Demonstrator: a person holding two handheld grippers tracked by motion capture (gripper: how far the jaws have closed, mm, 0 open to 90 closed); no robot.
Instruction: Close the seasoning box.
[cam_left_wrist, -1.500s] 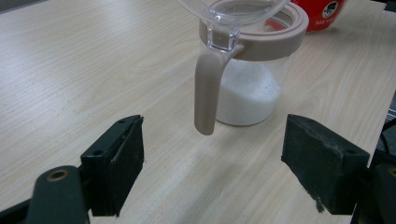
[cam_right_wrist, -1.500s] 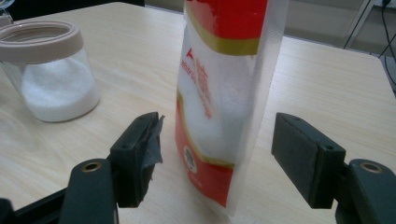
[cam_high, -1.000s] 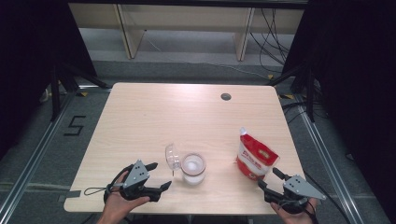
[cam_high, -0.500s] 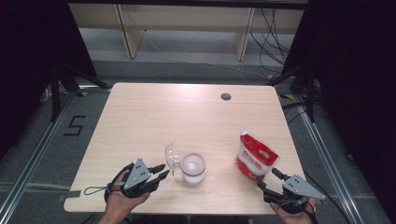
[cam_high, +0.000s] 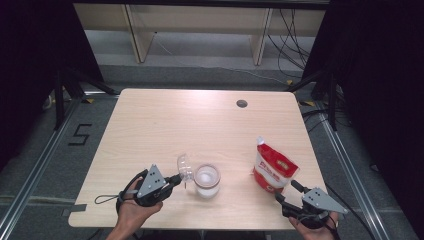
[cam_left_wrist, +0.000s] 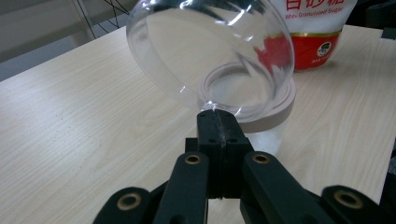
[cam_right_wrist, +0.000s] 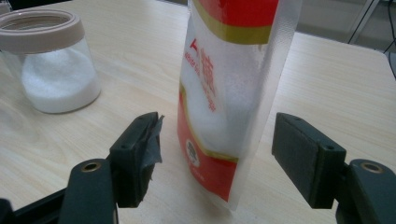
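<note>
Table: pale wood.
Sugar bag: upright, front-right, standing between the spread jaws of the right gripper, untouched.
Jar: front-centre, part-filled.
Lid: clear, tilted, pinched at its rim by the left gripper.

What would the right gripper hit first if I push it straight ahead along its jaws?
The sugar bag. In the right gripper view it stands upright right between the open jaws of the right gripper, near their tips. The glass jar sits off to the side of that line, so it looks unlikely to be touched.
</note>
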